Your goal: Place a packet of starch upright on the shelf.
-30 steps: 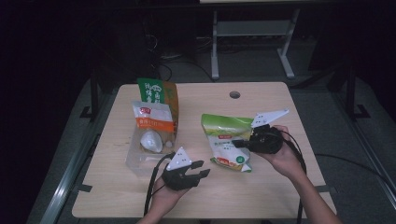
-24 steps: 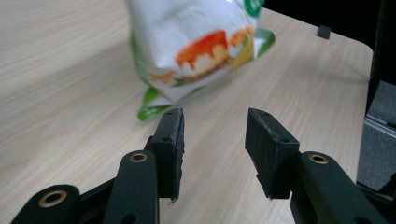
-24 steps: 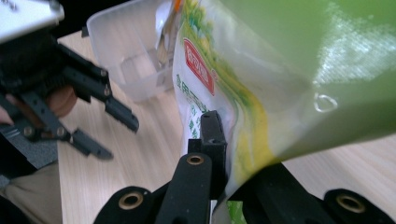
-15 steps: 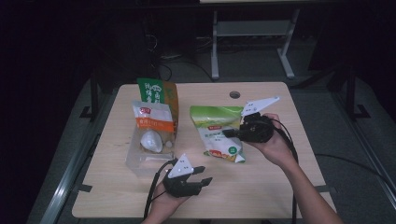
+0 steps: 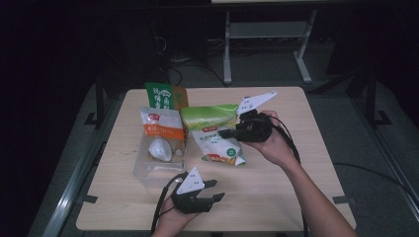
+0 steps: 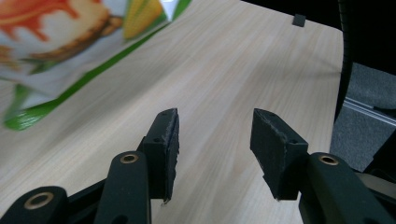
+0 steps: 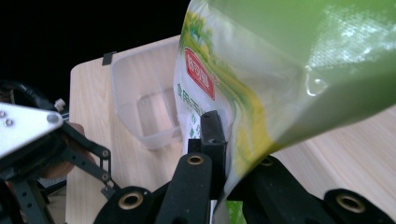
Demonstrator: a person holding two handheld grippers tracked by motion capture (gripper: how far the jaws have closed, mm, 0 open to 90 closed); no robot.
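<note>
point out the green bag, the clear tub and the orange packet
green bag (image 5: 217, 136), high view, on its printed front
clear tub (image 5: 148, 173), high view, on its near wall
orange packet (image 5: 160, 126), high view, on its orange label

Glossy plastic film on the green pouch (image 5: 217, 133); clear smooth plastic tub (image 5: 157, 168); pale matt wood-grain bench (image 5: 276, 187); matt black fingers (image 6: 164, 149).

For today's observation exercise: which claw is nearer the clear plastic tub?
Left. The left claw sits just beside the clear plastic tub; the right claw is farther off, gripping the green bag.
</note>
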